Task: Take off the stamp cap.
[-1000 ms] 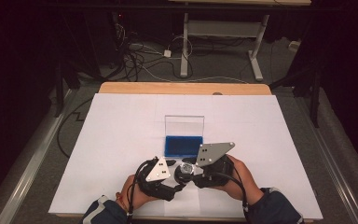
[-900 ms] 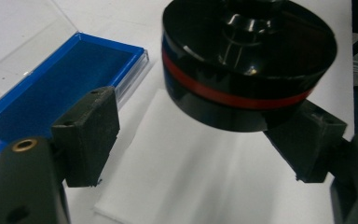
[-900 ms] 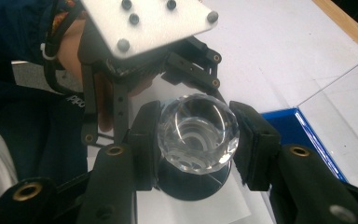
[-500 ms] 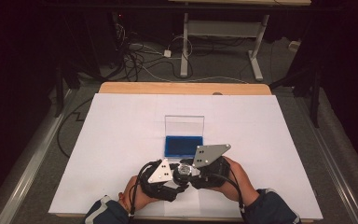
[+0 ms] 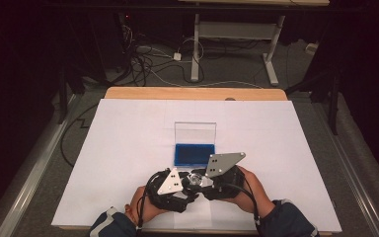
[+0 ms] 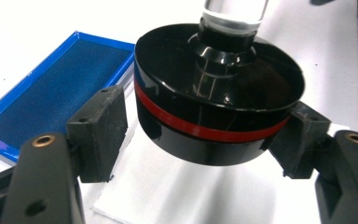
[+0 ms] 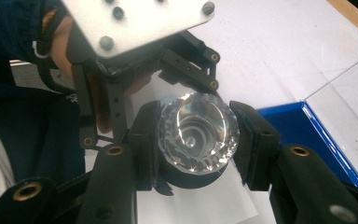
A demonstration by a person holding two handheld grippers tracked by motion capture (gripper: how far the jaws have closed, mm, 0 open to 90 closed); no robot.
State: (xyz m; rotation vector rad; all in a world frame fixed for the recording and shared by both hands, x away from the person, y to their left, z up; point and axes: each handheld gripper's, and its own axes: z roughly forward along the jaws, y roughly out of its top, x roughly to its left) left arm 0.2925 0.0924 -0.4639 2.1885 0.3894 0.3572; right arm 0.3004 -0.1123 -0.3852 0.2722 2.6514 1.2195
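Note:
A stamp with a faceted clear knob [image 7: 198, 133] and a round black base with a red band [image 6: 214, 107] hangs just above the white sheet. My right gripper [image 7: 198, 135] is shut on the knob, one pad on each side. My left gripper [image 6: 205, 135] comes from the opposite side. Its jaws have just been closing in from wide, then eased slightly, and its pads [image 6: 100, 130] now sit against the base's rim. In the high view the left gripper [image 5: 191, 190] and the right gripper [image 5: 198, 178] meet nose to nose near the front edge, with the knob [image 5: 195, 178] between them.
A blue ink pad tray [image 5: 193, 154] lies just beyond the grippers, its clear lid [image 5: 195, 132] standing upright behind it. The white sheet [image 5: 128, 148] covers a wooden table [image 5: 192, 93]. Cables and a desk frame [image 5: 197, 44] lie on the floor beyond.

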